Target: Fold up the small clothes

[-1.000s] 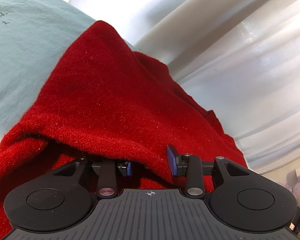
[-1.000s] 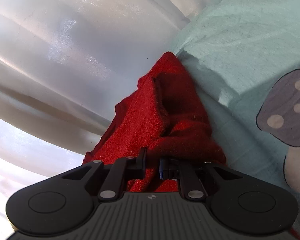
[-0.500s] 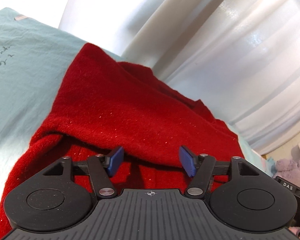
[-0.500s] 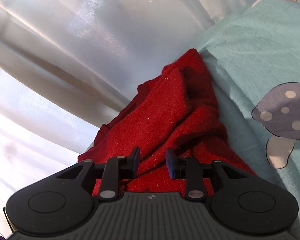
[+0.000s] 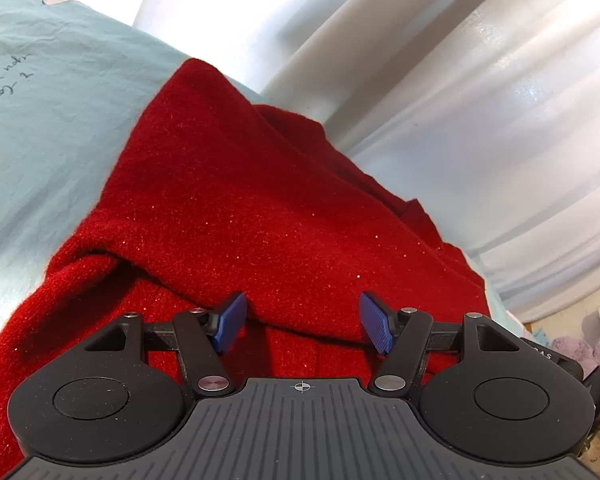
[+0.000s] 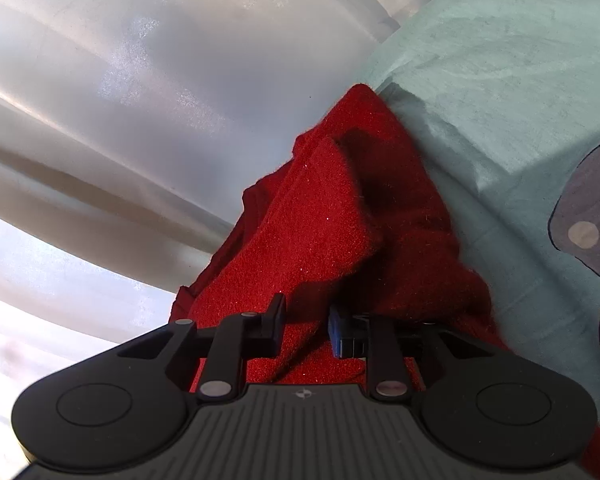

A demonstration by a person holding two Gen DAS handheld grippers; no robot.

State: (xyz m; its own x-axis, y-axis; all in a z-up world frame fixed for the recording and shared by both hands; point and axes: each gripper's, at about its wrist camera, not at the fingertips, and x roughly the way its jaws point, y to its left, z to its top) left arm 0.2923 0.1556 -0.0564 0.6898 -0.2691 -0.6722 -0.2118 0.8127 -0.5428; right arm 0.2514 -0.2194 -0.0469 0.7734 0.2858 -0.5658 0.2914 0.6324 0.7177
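Fuzzy red knit (image 5: 260,200): left gripper (image 5: 302,322) jaws apart, right gripper (image 6: 306,326) jaws together.

1 red garment (image 5: 252,208), 2 tongs (image 5: 303,322), 1 sheet (image 5: 48,120).

Fuzzy red knit garment (image 5: 260,208), matt teal cotton sheet (image 5: 60,92)

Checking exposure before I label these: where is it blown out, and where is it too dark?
Left wrist view: glare bleaches the curtain at top. Right wrist view: curtain washes out lower left; a dark shadow fills the red garment fold.
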